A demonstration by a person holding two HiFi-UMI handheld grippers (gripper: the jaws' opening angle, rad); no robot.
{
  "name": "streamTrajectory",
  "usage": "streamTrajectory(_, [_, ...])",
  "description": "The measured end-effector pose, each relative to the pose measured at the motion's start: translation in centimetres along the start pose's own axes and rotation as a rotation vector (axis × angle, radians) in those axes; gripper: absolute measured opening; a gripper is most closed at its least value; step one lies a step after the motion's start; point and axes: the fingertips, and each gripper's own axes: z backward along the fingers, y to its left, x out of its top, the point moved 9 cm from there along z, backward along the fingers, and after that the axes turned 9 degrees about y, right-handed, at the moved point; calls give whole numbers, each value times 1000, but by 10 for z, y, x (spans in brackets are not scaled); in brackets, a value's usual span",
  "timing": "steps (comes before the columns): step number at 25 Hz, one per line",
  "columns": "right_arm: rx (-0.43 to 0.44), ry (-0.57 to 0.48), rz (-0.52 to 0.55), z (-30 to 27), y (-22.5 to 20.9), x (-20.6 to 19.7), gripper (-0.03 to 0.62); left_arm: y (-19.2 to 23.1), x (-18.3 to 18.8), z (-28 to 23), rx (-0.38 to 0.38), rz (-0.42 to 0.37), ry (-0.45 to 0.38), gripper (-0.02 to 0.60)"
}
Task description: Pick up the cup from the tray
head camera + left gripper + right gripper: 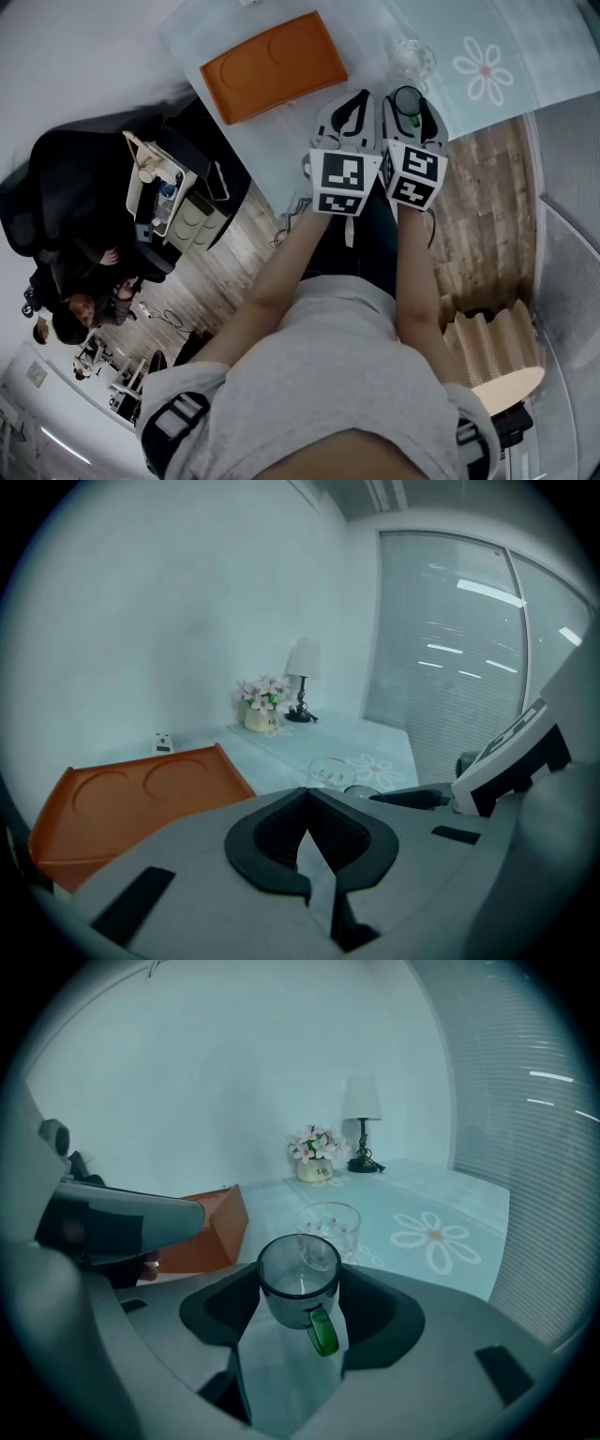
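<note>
A small smoky-grey glass cup (298, 1288) with a green handle sits upright between the pads of my right gripper (300, 1290), which is shut on it. In the head view, that cup (409, 101) is just off the table's near edge, to the right of the tray. The orange tray (272, 66) lies on the table with its two round recesses bare. My left gripper (348, 105) hangs beside the right one, its pads together and holding nothing (307, 808). A clear drinking glass (412, 56) stands on the table right beyond both grippers.
A pale runner with a daisy print (485, 67) covers the right of the table. At the far end stand a flower pot (317, 1162), a small lamp (362, 1110) and a white device (163, 743). Window blinds (459, 658) close off the right. A chair and cart (164, 192) stand on the wooden floor at left.
</note>
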Motion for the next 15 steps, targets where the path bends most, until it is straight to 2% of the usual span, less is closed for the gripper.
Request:
streamTrajectory(7, [8,29,41,-15,7,-19,265,5,-12,-3,30,5,16,6])
streamTrajectory(12, [2,11,79,-16,9,-26,265,7,-16,-1,38,17,19,6])
streamTrajectory(15, [14,7,57,-16,9,-27,265,5,-18,2,40,22,19,6])
